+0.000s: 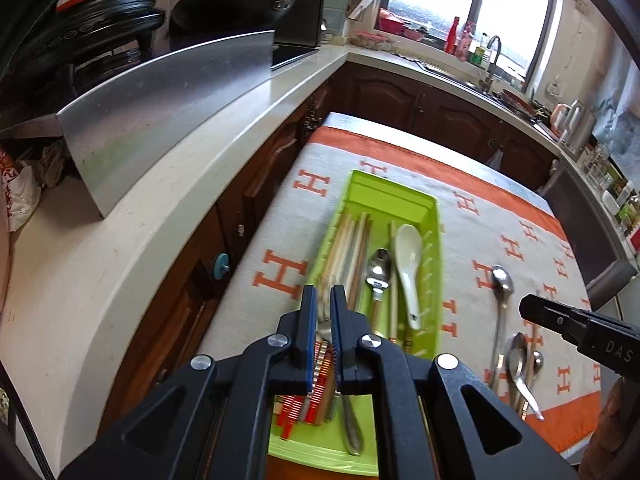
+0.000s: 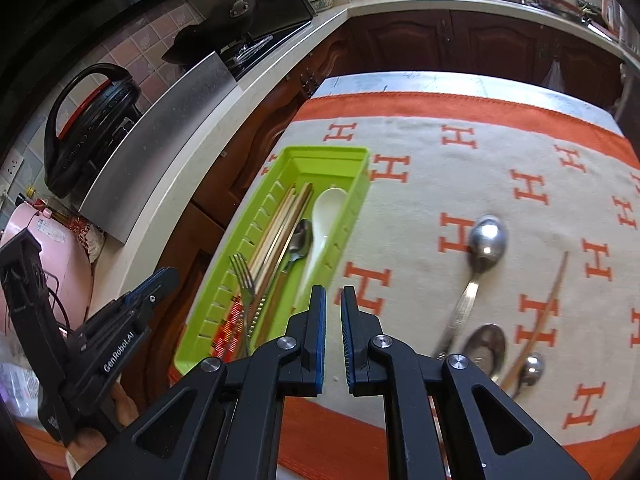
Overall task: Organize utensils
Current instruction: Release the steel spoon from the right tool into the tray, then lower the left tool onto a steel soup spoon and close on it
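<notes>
A green utensil tray (image 1: 400, 200) (image 2: 320, 156) lies on the orange-and-cream cloth. It holds chopsticks (image 2: 280, 224), a white ceramic spoon (image 2: 326, 216), a metal spoon (image 2: 300, 240) and a fork (image 2: 242, 276). My left gripper (image 1: 323, 300) (image 2: 168, 274) hovers over the tray's near left end, shut and holding nothing; the fork shows below it. My right gripper (image 2: 333, 300) (image 1: 526, 308) hangs above the cloth just right of the tray, shut and empty. To its right, a long metal spoon (image 2: 486, 240) (image 1: 502, 280), a second spoon (image 2: 484, 348), a small spoon (image 2: 532, 368) and a wooden chopstick (image 2: 548, 308) lie loose.
A pale kitchen counter (image 1: 132, 248) runs along the left with a steel panel (image 1: 160, 120), a black cooker (image 2: 92, 128) and a wok (image 1: 240, 8). Dark wood cabinets (image 1: 400, 92) stand beyond the table. A sink tap (image 1: 492, 60) and a kettle (image 1: 576, 120) stand far right.
</notes>
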The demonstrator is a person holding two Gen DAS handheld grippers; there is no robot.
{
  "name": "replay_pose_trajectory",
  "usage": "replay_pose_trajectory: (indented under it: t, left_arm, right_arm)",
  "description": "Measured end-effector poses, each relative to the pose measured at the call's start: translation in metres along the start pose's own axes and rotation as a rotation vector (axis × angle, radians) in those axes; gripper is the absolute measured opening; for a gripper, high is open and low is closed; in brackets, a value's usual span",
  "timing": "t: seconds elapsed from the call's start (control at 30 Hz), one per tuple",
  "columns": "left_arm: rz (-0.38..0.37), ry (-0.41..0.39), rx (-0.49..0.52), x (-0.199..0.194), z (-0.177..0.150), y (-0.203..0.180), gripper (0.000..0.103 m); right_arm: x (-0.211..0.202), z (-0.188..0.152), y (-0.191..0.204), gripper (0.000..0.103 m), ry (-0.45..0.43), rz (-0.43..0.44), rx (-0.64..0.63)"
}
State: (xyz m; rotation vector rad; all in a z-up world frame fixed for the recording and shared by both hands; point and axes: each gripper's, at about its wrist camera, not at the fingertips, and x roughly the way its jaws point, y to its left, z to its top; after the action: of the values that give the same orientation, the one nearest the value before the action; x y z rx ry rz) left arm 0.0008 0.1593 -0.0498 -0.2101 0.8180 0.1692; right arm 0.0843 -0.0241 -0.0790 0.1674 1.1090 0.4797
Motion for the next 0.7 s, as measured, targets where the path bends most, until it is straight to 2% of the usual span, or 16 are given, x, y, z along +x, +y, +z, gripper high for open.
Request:
replay_pose_trajectory:
  t: [0.17,0.43,0.7]
  left_arm:
    - [-0.106,0.026,0.056,-0.009,-0.006,-0.037,0.005]
    - [-0.238,0.095,0.208,-0.002,-0.026,-0.117,0.005]
    - [-0.363,0.238,0.221,0.031,-0.044,-0.163,0.005]
  right_arm:
    - [-0.032,-0.014,-0.039,0.008,-0.050,-0.031,0.021]
    - [-0.064,-0.035,-0.117,0.008,-0.103,-0.080,0.140]
    - [-0.058,-0.066,-0.163,0.008,-0.092,-0.097,0.193]
